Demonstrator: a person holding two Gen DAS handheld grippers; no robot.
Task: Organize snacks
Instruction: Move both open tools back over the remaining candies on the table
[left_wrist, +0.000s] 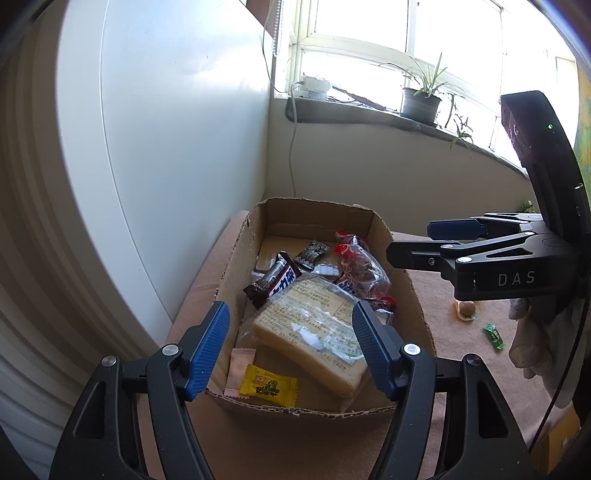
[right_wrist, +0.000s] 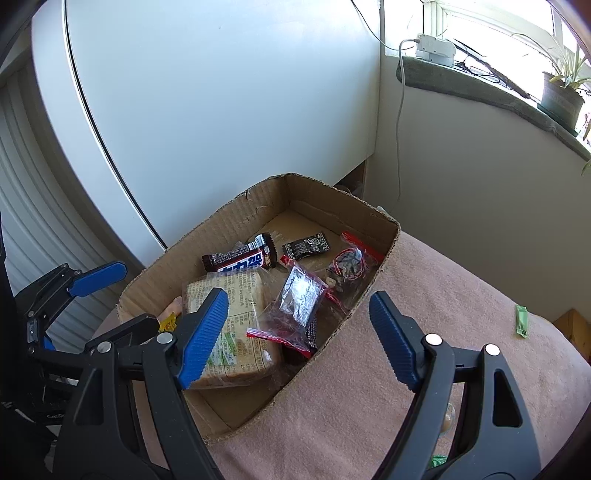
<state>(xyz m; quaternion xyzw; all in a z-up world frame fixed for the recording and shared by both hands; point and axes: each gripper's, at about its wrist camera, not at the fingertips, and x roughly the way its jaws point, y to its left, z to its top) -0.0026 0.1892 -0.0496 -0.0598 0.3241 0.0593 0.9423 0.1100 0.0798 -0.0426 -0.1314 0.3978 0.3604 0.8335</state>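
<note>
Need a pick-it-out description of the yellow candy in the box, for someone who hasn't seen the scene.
Start at the open cardboard box on the pink cloth. Go to its near-left corner, beside the big wrapped bread slice. The yellow candy lies there partly on a pale pink sachet; it is the only bright yellow wrapper, with twisted ends.

A table covered in a pinkish-beige fuzzy cloth (right_wrist: 424, 295) carries an open brown cardboard box (right_wrist: 332, 354) of snacks near the white cabinet side. On the cloth to the box's right lie a small green wrapped candy (left_wrist: 493, 335) and a round brown sweet in clear wrapping (left_wrist: 466, 309), well apart from the box.
</note>
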